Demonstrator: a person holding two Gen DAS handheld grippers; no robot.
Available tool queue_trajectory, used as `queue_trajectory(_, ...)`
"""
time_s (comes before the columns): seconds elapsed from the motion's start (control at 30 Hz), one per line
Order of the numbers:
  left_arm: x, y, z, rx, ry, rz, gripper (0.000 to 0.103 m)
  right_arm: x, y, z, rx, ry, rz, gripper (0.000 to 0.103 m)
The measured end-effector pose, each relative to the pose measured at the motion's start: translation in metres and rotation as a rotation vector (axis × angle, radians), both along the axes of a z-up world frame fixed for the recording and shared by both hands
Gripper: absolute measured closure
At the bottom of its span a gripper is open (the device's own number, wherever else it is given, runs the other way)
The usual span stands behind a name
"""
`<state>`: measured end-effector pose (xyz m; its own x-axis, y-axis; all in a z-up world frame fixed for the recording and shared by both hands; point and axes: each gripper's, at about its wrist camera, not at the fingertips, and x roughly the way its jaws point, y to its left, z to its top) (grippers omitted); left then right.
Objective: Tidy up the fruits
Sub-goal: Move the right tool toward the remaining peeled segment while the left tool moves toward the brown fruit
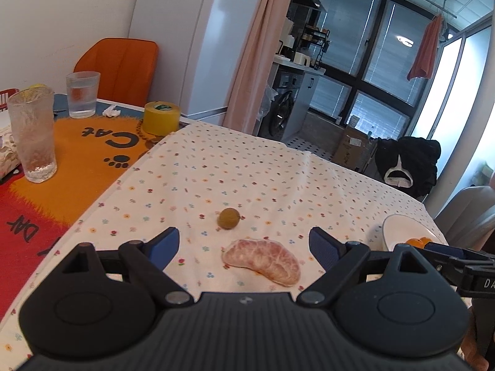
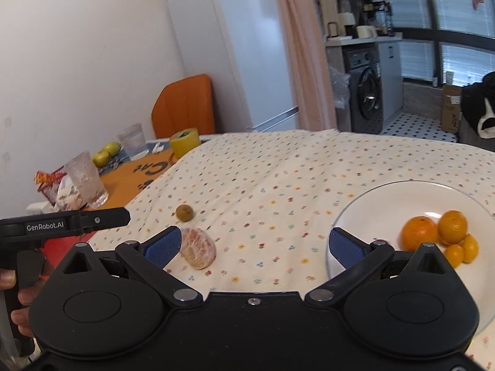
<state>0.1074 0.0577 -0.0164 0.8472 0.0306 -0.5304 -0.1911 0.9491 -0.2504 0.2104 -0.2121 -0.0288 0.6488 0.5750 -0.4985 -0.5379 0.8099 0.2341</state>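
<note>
A peeled pinkish citrus segment lies on the floral tablecloth, just ahead of my open left gripper, between its blue pads. A small brownish-green round fruit sits a little beyond it. In the right wrist view the same segment lies by the left pad, and the small fruit is farther back. My right gripper is open and holds nothing. A white plate to its right holds two oranges and small yellow-orange fruits.
On the orange cat mat to the left stand two glasses, a yellow tape roll and green apples. An orange chair stands behind. The plate edge shows at the right of the left wrist view.
</note>
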Motion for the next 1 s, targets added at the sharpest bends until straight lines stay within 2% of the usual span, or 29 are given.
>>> queue_trajectory(0.23, -0.001, 0.017, -0.007, 0.006, 0.01, 0.03, 0.016, 0.007, 0.026, -0.006, -0.019, 0.005, 0.07, 0.002)
queue_trajectory(0.4, -0.001, 0.028, -0.012, 0.009, 0.01, 0.051, 0.017, 0.013, 0.045, -0.01, -0.038, 0.011, 0.117, 0.008)
queue_trajectory(0.6, 0.002, 0.036, -0.018, 0.014, 0.02, 0.061, 0.027, 0.018, 0.062, -0.016, -0.059, 0.024, 0.16, 0.016)
queue_trajectory(0.67, 0.005, 0.039, -0.021, 0.015, 0.033, 0.056, 0.034, 0.021, 0.067, -0.018, -0.058, 0.027, 0.171, 0.016)
queue_trajectory(1.0, 0.018, 0.049, -0.033, 0.012, 0.06, 0.057, 0.046, 0.032, 0.092, -0.035, -0.091, 0.055, 0.236, 0.024)
